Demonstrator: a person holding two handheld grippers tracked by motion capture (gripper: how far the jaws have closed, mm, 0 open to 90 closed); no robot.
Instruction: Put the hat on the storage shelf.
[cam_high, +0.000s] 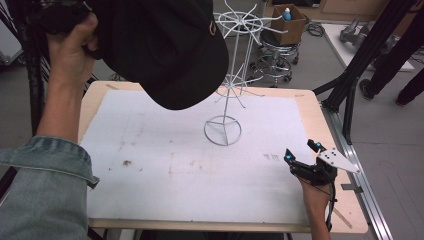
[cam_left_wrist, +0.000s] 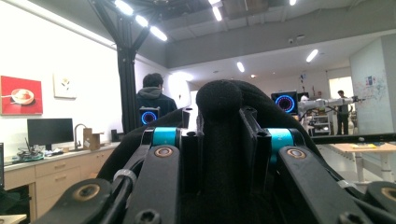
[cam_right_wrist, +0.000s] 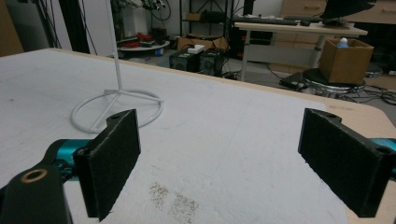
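The left gripper (cam_left_wrist: 219, 140), its jaws clamped on the black cap (cam_high: 165, 45), is holding it above the table's (cam_high: 320, 125) far left corner and should keep gripping firmly while lowering the crown squarely onto the white wire rack (cam_high: 235, 75), as the right gripper (cam_high: 302, 151) is resting wide open by the near right corner.

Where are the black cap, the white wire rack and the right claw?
black cap (cam_high: 165, 50), high view, on its crown.
white wire rack (cam_high: 223, 131), high view, on its base ring.
right claw (cam_high: 301, 151), high view, between its tips.

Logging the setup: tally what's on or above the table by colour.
Black: 3, the cap, left gripper, right gripper
White: 2, the wire stand, table mat
Total: 5
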